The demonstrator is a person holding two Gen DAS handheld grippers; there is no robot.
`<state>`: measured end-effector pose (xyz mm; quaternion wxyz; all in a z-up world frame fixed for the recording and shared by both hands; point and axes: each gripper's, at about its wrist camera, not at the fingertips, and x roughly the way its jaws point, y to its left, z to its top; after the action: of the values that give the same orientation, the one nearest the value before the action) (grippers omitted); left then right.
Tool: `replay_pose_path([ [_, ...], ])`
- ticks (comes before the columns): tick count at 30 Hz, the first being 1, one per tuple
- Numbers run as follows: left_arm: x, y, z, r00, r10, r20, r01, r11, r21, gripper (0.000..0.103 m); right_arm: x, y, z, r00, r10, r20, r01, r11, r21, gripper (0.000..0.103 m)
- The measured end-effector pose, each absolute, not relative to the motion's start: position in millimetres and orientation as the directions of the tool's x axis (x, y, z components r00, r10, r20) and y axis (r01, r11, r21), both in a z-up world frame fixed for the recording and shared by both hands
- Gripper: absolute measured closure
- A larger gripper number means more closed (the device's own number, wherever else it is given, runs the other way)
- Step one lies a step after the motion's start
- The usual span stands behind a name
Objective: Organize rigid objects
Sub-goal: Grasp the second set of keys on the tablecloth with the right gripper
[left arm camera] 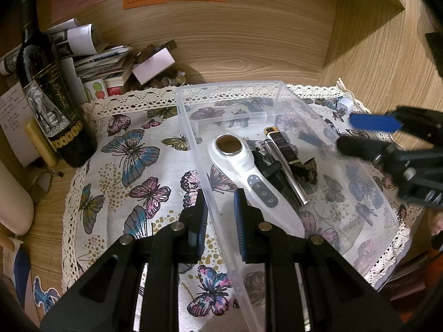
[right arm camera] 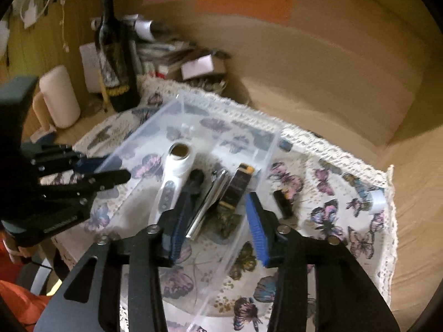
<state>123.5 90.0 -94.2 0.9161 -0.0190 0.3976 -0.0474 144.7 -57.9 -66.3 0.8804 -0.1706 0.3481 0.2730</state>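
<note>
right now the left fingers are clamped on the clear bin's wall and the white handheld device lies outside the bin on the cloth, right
Not quite. The left fingers do clamp the clear bin's wall, but the white handheld device lies inside the bin, as the left wrist view shows.

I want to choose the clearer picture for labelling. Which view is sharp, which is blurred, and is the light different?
Left wrist view: mostly sharp, the bottle label and the white device read clearly; only the right gripper is smeared. Right wrist view: soft all over, the wall notes unreadable, with a yellower tint. Both bend straight edges, like the clear bin rim.
</note>
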Motion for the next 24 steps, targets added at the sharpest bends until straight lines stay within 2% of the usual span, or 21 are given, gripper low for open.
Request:
replay_pose_path([
  [5,123,90,-94,0.679,-0.103,-0.727,0.072,0.995,-0.074,0.084,148,-84,-46,0.677,0.348,-0.648,-0.525,0.846,-0.093,0.057],
  [11,123,91,-94,0.678,-0.103,-0.728,0.071,0.995,-0.074,0.084,171,-126,-38,0.727,0.285,-0.625,-0.4,0.916,-0.047,0.057],
  [19,123,91,-94,0.678,-0.102,-0.728,0.071,0.995,-0.073,0.084,210,-140,-84,0.658,0.239,-0.714,-0.346,0.938,-0.005,0.057],
  [24,122,92,-94,0.677,-0.099,-0.729,0.072,0.995,-0.068,0.084,223,-126,-120,0.546,0.276,-0.791,-0.404,0.914,0.04,0.057],
])
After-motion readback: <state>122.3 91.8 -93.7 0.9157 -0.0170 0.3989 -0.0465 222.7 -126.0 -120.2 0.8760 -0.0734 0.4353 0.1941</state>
